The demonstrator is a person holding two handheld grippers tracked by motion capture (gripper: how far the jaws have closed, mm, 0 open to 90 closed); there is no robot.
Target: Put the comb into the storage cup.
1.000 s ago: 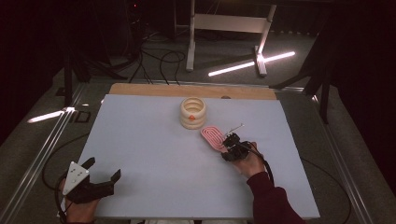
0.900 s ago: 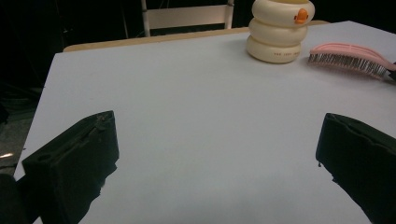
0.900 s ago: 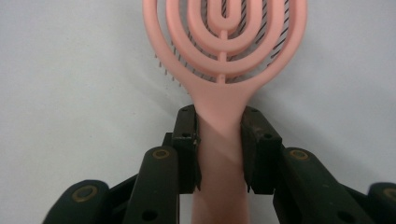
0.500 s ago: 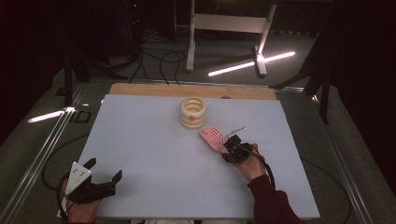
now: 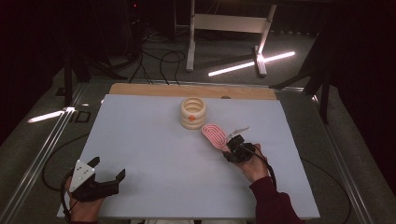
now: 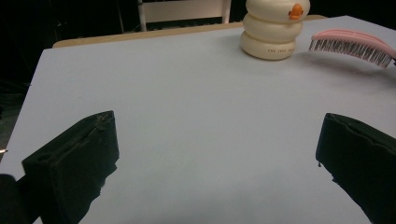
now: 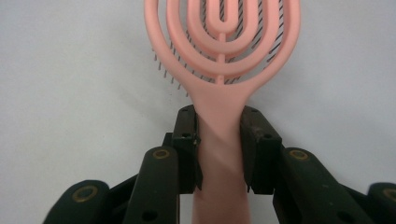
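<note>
Big pale table (image 5: 154, 154) under it all. Left gripper (image 5: 108, 171) low near the front edge, jaws wide, nothing inside. Cream ring holder (image 5: 193, 112) far back. Right gripper (image 7: 219, 140) squeezed tight on pink hairbrush (image 7: 222, 51), just beside that holder, bristles down.

High view sat above the near edge, looking forward and down over the whole worktop (image 5: 154, 154). Left gripper view rode low and near the surface, facing across toward the cream ringed holder (image 6: 271, 28) and pink brush (image 6: 355, 44). Right gripper view looked steeply down, very close on the brush. All three shared the brush.
</note>
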